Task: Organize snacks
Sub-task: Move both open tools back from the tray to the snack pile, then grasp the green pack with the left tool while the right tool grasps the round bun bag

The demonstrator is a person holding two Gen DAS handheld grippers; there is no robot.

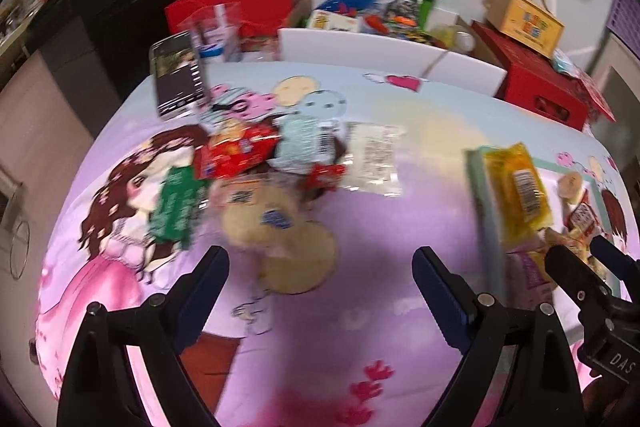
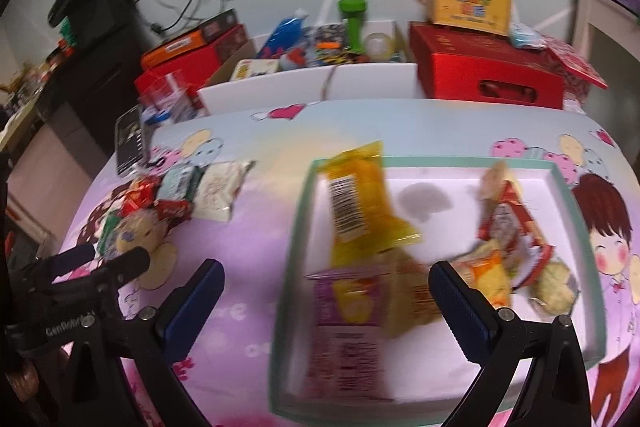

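The shallow white tray with a pale green rim (image 2: pixel 572 203) serves as the landmark on the cartoon-printed pink and lilac tablecloth (image 1: pixel 360 327). The right wrist view shows the tray's whole inside: a long yellow snack packet (image 2: pixel 356 203) lies over its left rim, a purple packet (image 2: pixel 346 311) sits below that, and a red-and-white packet (image 2: pixel 508 223) lies toward the tray's right side. The left wrist view catches only the tray's left edge (image 1: pixel 478 195), but it alone shows clearly the loose pile of snacks (image 1: pixel 256 163) left of the tray, with a green packet (image 1: pixel 176 207) and a red packet (image 1: pixel 236 151). A black phone (image 1: pixel 178 79) lies beyond the pile. The left gripper (image 1: pixel 320 267) hangs over the cloth between pile and tray, jaws wide and empty. The right gripper (image 2: pixel 326 283) hovers over the tray's left part, jaws wide, clamping nothing.
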